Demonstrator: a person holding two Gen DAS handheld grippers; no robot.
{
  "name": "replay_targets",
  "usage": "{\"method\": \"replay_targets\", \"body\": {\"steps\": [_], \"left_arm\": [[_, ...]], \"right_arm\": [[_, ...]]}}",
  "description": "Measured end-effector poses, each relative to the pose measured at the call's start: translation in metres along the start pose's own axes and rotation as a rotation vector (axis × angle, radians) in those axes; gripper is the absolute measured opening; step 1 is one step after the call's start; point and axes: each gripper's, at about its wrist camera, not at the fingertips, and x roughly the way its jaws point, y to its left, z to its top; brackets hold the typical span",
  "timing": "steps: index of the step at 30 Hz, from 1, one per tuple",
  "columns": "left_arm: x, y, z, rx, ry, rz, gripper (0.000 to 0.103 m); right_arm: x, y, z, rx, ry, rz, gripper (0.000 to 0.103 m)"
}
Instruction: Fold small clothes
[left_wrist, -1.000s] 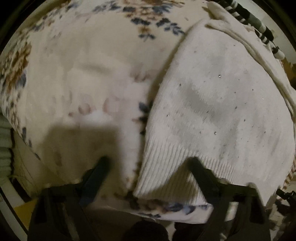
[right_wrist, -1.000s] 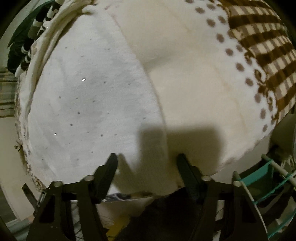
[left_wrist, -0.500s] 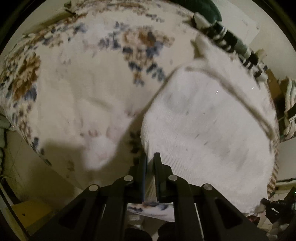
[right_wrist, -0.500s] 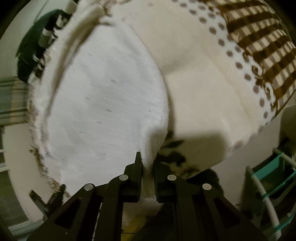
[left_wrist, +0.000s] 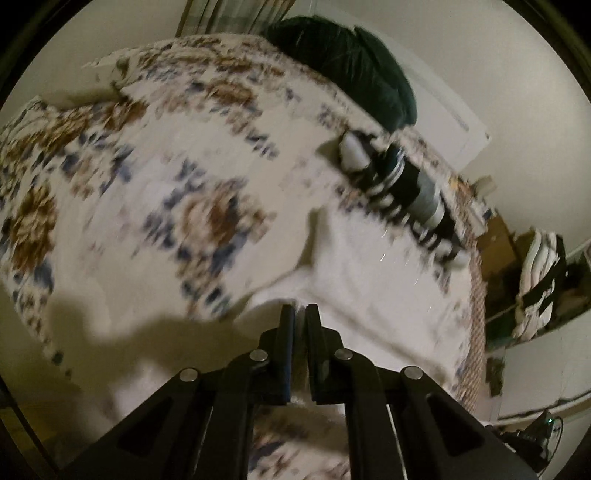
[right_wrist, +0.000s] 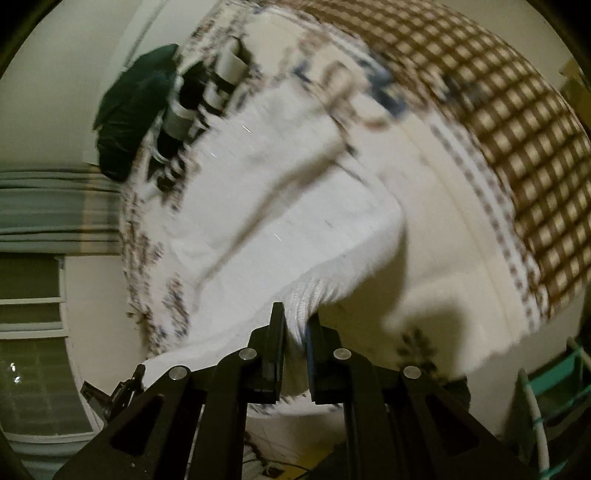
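A white knit sweater (left_wrist: 380, 280) lies on a flowered bedspread (left_wrist: 122, 206). My left gripper (left_wrist: 300, 314) is shut on the sweater's near ribbed hem and holds it lifted off the bed. In the right wrist view the same sweater (right_wrist: 280, 221) hangs up from the bed, and my right gripper (right_wrist: 297, 317) is shut on its ribbed hem (right_wrist: 314, 291). Both views are blurred by motion.
A black-and-white striped garment (left_wrist: 410, 188) and a dark green bundle (left_wrist: 354, 62) lie at the bed's far edge. A brown checked blanket (right_wrist: 480, 122) covers the right of the bed. A teal rack (right_wrist: 546, 391) stands at lower right.
Both grippers closed on the sweater's hem, then lifted it up and back from the bed. The cameras now tilt higher and see the far wall.
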Motion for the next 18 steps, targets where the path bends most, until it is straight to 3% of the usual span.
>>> {"method": "replay_targets", "body": {"steps": [5, 10, 15, 18], "left_arm": [[0.045, -0.042, 0.054, 0.022, -0.043, -0.001, 0.003], [0.105, -0.073, 0.111, 0.046, -0.072, 0.043, 0.003], [0.193, -0.093, 0.157, 0.063, -0.021, 0.109, 0.003], [0.244, -0.098, 0.169, 0.066, 0.027, 0.160, 0.003]], "right_arm": [[0.005, 0.042, 0.072, -0.059, -0.044, 0.003, 0.011], [0.037, 0.077, 0.159, -0.090, -0.075, -0.021, 0.010], [0.089, 0.091, 0.238, -0.061, -0.072, -0.049, 0.010], [0.128, 0.091, 0.278, -0.039, -0.059, -0.090, 0.010]]}}
